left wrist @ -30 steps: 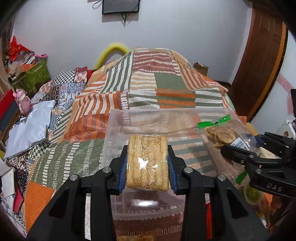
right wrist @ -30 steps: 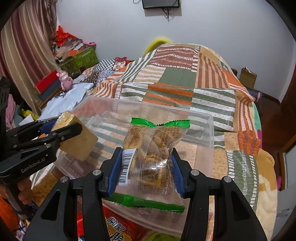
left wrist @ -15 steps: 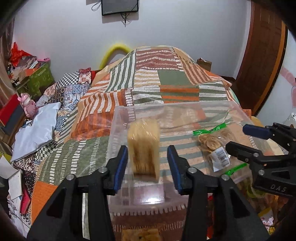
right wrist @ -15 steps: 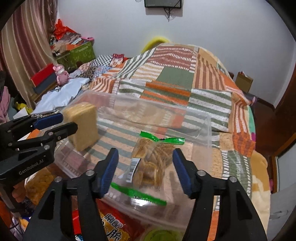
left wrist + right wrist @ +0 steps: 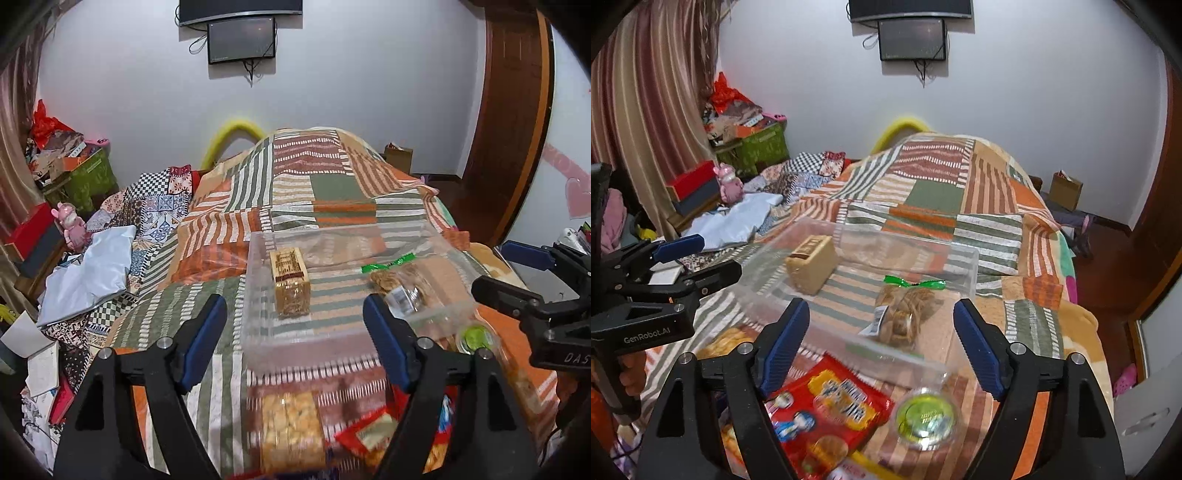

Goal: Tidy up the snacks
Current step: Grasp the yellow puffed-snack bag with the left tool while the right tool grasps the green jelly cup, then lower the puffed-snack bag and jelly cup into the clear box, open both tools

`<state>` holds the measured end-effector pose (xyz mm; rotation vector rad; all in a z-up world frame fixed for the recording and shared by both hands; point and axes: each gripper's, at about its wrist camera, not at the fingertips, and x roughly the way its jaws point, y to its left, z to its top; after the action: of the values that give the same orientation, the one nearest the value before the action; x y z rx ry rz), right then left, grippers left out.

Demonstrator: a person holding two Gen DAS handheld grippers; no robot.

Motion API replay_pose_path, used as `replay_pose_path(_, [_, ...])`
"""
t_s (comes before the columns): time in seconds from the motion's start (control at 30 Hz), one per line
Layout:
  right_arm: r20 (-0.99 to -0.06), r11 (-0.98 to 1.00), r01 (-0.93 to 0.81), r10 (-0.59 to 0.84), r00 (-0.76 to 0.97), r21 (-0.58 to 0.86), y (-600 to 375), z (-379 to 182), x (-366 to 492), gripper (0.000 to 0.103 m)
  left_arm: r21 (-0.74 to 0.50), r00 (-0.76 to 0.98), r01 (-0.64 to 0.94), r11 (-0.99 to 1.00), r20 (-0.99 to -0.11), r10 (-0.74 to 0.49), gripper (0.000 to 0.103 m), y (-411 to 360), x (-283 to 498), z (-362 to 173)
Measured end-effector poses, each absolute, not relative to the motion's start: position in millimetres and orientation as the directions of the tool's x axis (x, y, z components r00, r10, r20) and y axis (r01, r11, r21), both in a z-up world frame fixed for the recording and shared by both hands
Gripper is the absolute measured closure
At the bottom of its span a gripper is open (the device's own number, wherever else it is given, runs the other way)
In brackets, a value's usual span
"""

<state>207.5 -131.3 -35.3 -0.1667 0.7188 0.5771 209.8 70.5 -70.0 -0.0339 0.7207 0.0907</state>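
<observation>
A clear plastic box [image 5: 255,280] [image 5: 964,258] sits on the patchwork quilt. Inside it, a tan biscuit pack [image 5: 291,286] [image 5: 812,264] stands at the left and a cookie bag with green ends [image 5: 397,280] [image 5: 908,310] lies at the right. My left gripper [image 5: 295,326] [image 5: 713,256] hovers above the box's near edge, jaws opening, with nothing between them. My right gripper [image 5: 881,325] [image 5: 498,269] hangs beside it over the near right rim, jaws also opening and empty.
Loose snacks lie on the quilt in front of the box: a cracker pack [image 5: 291,428], a red bag [image 5: 827,402] and a green-lidded cup [image 5: 925,417]. Piled clothes, boxes and a pink figurine [image 5: 72,225] crowd the left. A wooden door [image 5: 513,122] stands at the right.
Both grippers let go of their snacks, opened wide and drew back and up. The biscuit pack and the cookie bag dropped into the clear box.
</observation>
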Motion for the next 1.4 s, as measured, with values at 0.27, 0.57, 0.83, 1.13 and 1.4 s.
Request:
replay_pose_path(0.27, [-0.682, 0.826, -0.56, 0.448, 0.578, 0.068, -133.6, -51.6, 182.4, 0.024, -0.004, 0.727, -0.095, 0.995, -0.684, 0.067, 0.022, 74.1, 178.6, -81.7])
replay_pose_path(0.57, [-0.718, 0.841, -0.536, 0.417, 0.557, 0.073, -143.3, -81.6, 169.8, 0.024, -0.017, 0.666, -0.086, 0.996, -0.745, 0.045, 0.022, 79.8, 165.4, -122.5])
replay_pose_path(0.83, [-0.765, 0.888, -0.454, 0.341, 0.546, 0.071, -171.5, -102.1, 191.7, 0.024, -0.035, 0.608, -0.087, 0.996, -0.794, 0.025, 0.029, 82.5, 171.6, -154.4])
replay_pose_path(1.13, [-0.826, 0.883, -0.456, 0.334, 0.453, 0.107, -171.9, -133.9, 208.5, 0.024, -0.055, 0.588, -0.068, 0.996, -0.809, -0.004, 0.048, 79.0, 182.7, -168.2])
replay_pose_path(1.4, [-0.821, 0.888, -0.429, 0.366, 0.438, 0.166, -179.0, -135.4, 209.3, 0.049, -0.052, 0.603, -0.07, 0.996, -0.797, 0.001, 0.055, 79.4, 182.7, -171.5])
